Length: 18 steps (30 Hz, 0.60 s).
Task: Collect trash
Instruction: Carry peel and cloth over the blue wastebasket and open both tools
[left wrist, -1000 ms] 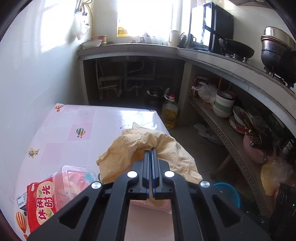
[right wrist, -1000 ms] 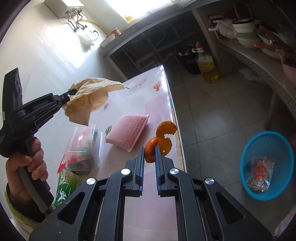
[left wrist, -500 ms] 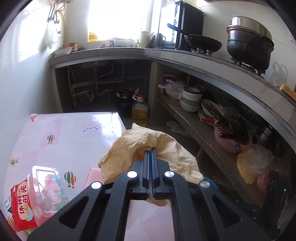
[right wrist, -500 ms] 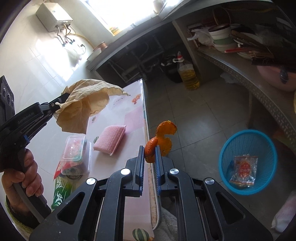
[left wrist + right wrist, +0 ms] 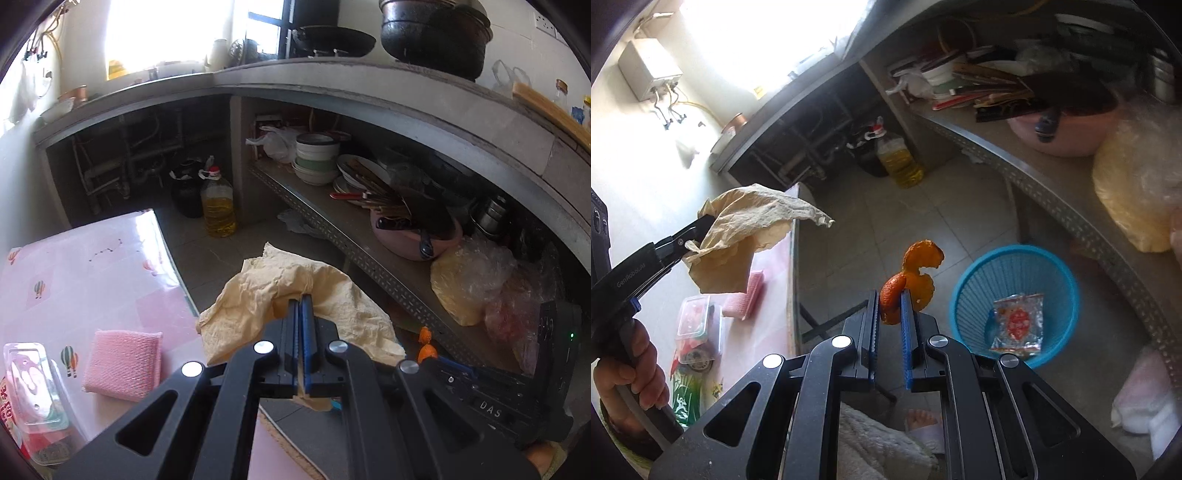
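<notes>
My left gripper (image 5: 302, 304) is shut on a crumpled yellowish paper towel (image 5: 255, 306), held in the air past the right edge of the pink table (image 5: 92, 266). In the right wrist view the same left gripper (image 5: 701, 225) carries the paper towel (image 5: 750, 229) at the left, with a hand (image 5: 624, 376) on its handle. My right gripper (image 5: 890, 302) is shut on a curled orange peel (image 5: 918, 271) above the tiled floor. A blue basket (image 5: 1067, 280) stands on the floor just to its right, with a shiny snack wrapper (image 5: 1017, 321) inside.
A pink sponge (image 5: 123, 363) and a clear plastic box (image 5: 33, 387) lie on the table. An oil bottle (image 5: 899, 160) stands on the floor at the back. A low metal shelf (image 5: 369, 254) with bowls and a pink basin (image 5: 413, 236) runs along the right.
Both grippers have swung right, off the table and over the floor, closer to the blue basket. Each keeps its hold, on the paper towel and on the peel.
</notes>
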Tool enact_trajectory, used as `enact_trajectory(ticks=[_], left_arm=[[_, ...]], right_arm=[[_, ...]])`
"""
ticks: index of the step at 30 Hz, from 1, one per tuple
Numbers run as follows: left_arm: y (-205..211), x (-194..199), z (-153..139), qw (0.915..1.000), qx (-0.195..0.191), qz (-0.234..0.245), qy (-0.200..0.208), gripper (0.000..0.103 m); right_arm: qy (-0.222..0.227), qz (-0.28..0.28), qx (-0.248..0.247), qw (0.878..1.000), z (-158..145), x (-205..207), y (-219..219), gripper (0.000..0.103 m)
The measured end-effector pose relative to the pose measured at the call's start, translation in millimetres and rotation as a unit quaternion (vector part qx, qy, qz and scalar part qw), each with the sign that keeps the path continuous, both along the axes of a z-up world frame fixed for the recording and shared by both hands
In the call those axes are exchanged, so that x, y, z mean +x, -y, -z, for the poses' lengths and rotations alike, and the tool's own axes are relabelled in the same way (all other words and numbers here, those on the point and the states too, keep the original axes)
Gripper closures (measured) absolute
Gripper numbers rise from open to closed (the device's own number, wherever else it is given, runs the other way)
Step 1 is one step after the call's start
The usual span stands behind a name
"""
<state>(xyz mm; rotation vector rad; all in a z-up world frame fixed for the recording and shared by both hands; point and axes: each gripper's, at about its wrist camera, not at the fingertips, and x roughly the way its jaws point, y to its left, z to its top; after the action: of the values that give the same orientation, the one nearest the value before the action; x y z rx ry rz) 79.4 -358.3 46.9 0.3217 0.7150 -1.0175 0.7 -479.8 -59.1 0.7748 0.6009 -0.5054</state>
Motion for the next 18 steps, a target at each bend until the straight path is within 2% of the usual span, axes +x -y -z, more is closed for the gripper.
enact_trajectory(ticks=[7, 11, 16, 17, 18], left_arm=[[56, -21, 48, 0.9952, 0.06, 0.059, -0.049, 0.101], [92, -31, 88, 0.9873, 0.114, 0.085, -0.071, 0.101], [135, -26, 140, 0.9744, 0.174, 0.084, -0.115, 0.1], [142, -26, 149, 0.9723, 0.183, 0.082, -0.12, 0.099], [149, -25, 157, 0.9711, 0.189, 0.081, -0.121, 0.091]], right_arm=[[-0.032, 0.059, 0.021, 0.997, 28, -40, 30, 0.094], [-0.045, 0.08, 0.039, 0.995, 45, -49, 41, 0.094], [-0.056, 0.088, 0.059, 0.993, 63, -48, 49, 0.093], [-0.058, 0.088, 0.062, 0.993, 65, -48, 51, 0.093], [-0.06, 0.088, 0.065, 0.992, 67, -48, 52, 0.093]])
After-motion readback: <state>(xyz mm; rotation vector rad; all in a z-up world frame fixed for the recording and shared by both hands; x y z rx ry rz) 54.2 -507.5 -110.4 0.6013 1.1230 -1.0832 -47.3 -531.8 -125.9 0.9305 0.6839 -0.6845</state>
